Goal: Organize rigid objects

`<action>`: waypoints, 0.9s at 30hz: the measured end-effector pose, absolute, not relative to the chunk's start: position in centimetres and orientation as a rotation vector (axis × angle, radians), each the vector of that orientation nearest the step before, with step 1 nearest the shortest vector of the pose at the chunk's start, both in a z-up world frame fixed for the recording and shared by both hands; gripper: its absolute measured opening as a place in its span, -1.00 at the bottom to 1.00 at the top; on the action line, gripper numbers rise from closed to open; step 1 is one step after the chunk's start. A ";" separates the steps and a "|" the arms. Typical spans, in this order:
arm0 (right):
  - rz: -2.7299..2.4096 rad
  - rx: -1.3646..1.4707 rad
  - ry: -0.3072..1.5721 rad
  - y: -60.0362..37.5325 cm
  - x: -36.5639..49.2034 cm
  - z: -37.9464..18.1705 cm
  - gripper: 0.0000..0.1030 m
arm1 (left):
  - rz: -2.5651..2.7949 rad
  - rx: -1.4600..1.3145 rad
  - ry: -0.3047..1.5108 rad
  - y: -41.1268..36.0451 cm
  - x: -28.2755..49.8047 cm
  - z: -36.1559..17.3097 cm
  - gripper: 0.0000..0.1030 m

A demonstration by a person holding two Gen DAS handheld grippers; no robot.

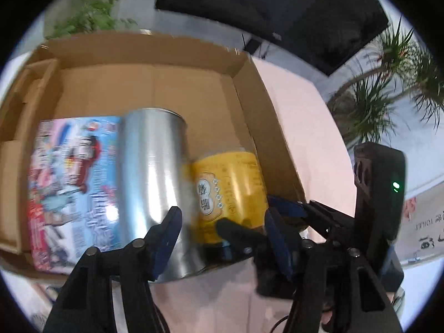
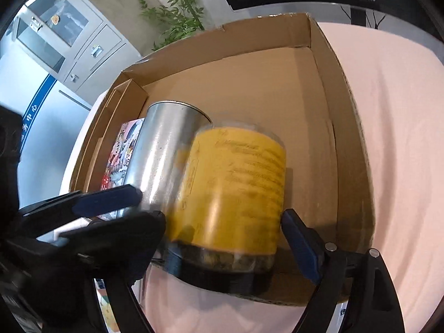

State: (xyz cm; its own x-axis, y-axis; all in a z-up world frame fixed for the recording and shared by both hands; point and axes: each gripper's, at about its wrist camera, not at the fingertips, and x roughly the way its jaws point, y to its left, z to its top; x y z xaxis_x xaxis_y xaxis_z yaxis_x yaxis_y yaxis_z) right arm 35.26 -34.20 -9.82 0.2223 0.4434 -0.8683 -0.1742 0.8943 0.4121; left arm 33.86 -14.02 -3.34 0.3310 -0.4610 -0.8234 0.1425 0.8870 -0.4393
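A pale pink tablecloth [image 2: 388, 138] covers the table, with a dark monitor [image 1: 277, 5] and a spiky potted plant [image 1: 388, 83] behind it, and a grey glazed cabinet [image 2: 63, 36] off at ten o'clock in my right-hand view.

My right gripper [image 2: 222, 222] stands very wide around the yellow-labelled jar [image 2: 236, 180]. One blue pad sits right at the jar's four-o'clock edge, and the other finger is lost in black blur at eight o'clock. I cannot tell whether the pads press the jar or merely flank it. The jar is tipped, with its black lid towards me over the near wall and its base pointing into the cardboard box [image 2: 327, 69]. I judge I am laying it down so that it fits beside its neighbour.

My left gripper [image 1: 222, 238] is about half apart and clamped on nothing I can make out. One finger lies across the front of the plain silver tin [image 1: 152, 172], not beside it. The gap between the fingers holds the tin's edge, the jar's lid end and a finger of the other tongs. It may be there to steady the tin while the jar comes in.

The tin lies touching the jar on the jar's nine-o'clock side. Beyond the tin, further towards nine o'clock, a glossy printed carton [image 1: 69, 180] sits against the box's wall. That makes a row along the near side. The floor of the box towards twelve o'clock is bare, which leaves room for more.
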 end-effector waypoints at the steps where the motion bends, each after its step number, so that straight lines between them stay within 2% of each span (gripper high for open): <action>1: 0.437 0.247 1.274 -34.2 34.7 -9.4 0.71 | -0.389 -0.299 1.131 -13.3 33.0 -2.6 0.17; 6: 0.390 0.175 1.071 -36.7 31.2 -4.5 0.78 | -0.288 -0.172 0.948 -8.5 27.6 1.6 0.17; 9: 0.322 0.175 0.991 -39.2 30.2 -3.7 0.76 | -0.197 -0.084 0.920 -5.9 26.1 1.8 0.17; 11: 0.328 0.196 1.015 -39.7 30.2 -4.4 0.43 | -0.182 -0.062 0.956 -4.3 26.2 0.3 0.17; 12: 0.333 0.188 1.040 -39.7 30.2 -5.2 0.10 | -0.180 -0.067 0.978 -3.7 26.4 -0.5 0.07; 13: 0.334 0.163 1.058 -39.3 30.2 -6.0 -0.12 | -0.177 -0.073 1.010 -3.6 26.7 -1.4 -0.06; 14: 0.338 0.137 1.072 -38.8 30.1 -6.7 -0.20 | -0.175 -0.074 1.049 -3.3 27.0 -2.7 -0.12; 16: 0.320 0.118 1.097 -38.8 30.1 -8.1 -0.60 | -0.176 -0.092 1.107 -2.8 27.1 -4.4 -0.25; 17: 0.296 0.107 1.111 -39.0 30.4 -8.9 -0.66 | -0.174 -0.099 1.128 -2.7 26.9 -5.0 -0.28; 18: 0.270 0.096 1.096 -39.5 30.5 -9.3 -0.90 | -0.176 -0.084 1.109 -2.8 26.5 -4.8 -0.28; 19: 0.265 0.116 1.099 -40.2 30.6 -9.5 -1.00 | -0.178 -0.079 1.122 -3.0 26.1 -4.9 -0.28; 21: 0.269 0.148 1.114 -40.8 30.7 -9.6 -1.00 | -0.213 -0.099 1.170 -3.4 25.5 -5.1 -0.40; 24: 0.217 0.045 1.093 -39.3 30.4 -9.4 -1.00 | -0.187 -0.047 1.225 -4.2 24.8 -6.7 -0.39; 27: 0.166 -0.022 1.070 -38.6 29.8 -8.9 -1.00 | -0.173 -0.090 1.147 -3.6 23.8 -5.2 -0.39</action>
State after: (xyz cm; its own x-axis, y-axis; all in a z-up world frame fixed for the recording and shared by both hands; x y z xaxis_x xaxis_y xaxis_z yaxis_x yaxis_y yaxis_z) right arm 29.77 -38.56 -8.94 0.4689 0.1247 -0.8744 -0.1461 0.9873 0.0625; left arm 23.79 -3.62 -5.18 0.3999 -0.1827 -0.8982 0.0909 0.9830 -0.1595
